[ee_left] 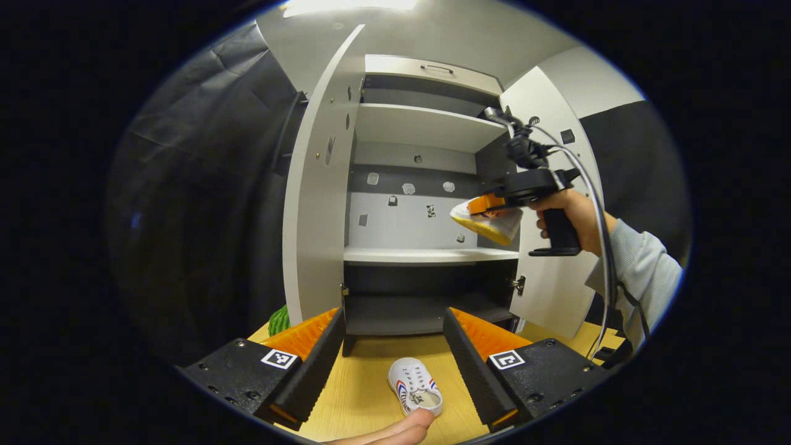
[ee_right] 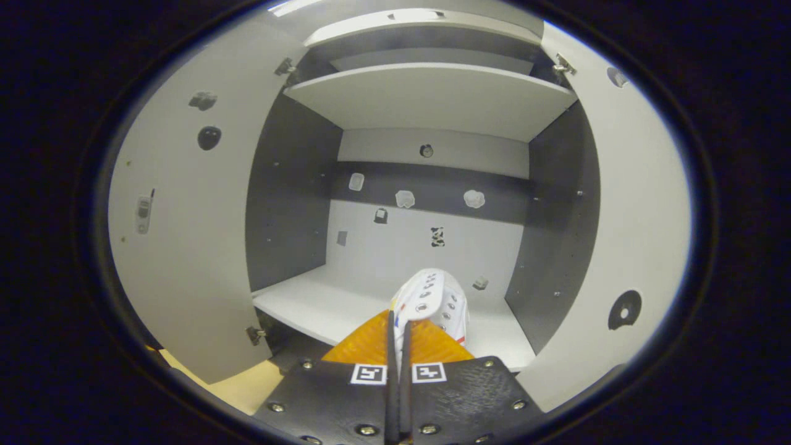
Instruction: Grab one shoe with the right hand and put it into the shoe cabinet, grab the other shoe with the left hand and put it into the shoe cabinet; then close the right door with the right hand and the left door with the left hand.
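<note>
Carrying the first white sneaker (ee_right: 431, 296) toward the open shoe cabinet (ee_right: 432, 99), you have your right gripper (ee_right: 398, 346) clamped on it, the two fingers drawn almost together on the shoe's edge, toe pointing ahead over the middle shelf (ee_right: 309, 306). It is not set down yet, so by the look of things the task is in its opening step: one shoe in the air, the second white sneaker (ee_left: 415, 386) lying on the wooden table (ee_left: 352, 395) between and just ahead of your left gripper (ee_left: 392, 352), whose fingers stand wide apart around nothing. Both doors, the left door (ee_left: 315, 204) and the right door (ee_left: 550, 266), hang open and wait for last. The left gripper view gives you the outside picture: your hand (ee_left: 571, 213) on the right gripper's handle, the carried shoe's yellow sole, a fingertip (ee_left: 408, 426) near the waiting shoe. The right gripper view gives the shelf's bare landing spot straight ahead of the fingers.
</note>
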Tool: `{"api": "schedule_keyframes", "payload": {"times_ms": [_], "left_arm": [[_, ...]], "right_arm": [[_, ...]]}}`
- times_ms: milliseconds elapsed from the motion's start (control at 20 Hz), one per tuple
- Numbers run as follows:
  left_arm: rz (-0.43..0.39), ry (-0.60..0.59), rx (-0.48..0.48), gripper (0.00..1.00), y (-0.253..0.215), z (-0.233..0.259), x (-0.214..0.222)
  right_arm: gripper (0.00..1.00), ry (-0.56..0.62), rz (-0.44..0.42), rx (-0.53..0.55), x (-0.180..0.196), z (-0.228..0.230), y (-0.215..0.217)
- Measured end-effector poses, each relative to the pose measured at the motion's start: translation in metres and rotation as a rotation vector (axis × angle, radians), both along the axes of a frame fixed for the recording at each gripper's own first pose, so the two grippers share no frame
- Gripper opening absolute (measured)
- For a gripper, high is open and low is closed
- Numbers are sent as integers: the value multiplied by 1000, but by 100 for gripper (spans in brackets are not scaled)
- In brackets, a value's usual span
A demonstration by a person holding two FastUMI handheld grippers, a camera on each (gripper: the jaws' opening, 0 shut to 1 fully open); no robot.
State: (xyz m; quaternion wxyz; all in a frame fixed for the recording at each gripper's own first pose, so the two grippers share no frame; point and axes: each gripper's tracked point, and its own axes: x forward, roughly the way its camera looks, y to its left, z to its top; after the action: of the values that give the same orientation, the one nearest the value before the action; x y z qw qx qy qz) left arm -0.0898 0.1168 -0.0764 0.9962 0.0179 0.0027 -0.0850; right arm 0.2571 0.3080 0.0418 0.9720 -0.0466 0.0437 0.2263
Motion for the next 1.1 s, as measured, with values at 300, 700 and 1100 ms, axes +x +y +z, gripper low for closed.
{"api": "schedule_keyframes", "payload": {"times_ms": [300, 700, 1100], "left_arm": [[-17, -12, 24, 97, -1, 0, 3], [-15, 40, 13, 97, 3, -15, 14], [-8, 54, 21, 97, 5, -17, 13]], "right_arm": [[1, 66, -125, -81, 89, -27, -3], [1, 24, -118, -139, 132, -39, 8], [93, -6, -229, -151, 141, -39, -7]]}}
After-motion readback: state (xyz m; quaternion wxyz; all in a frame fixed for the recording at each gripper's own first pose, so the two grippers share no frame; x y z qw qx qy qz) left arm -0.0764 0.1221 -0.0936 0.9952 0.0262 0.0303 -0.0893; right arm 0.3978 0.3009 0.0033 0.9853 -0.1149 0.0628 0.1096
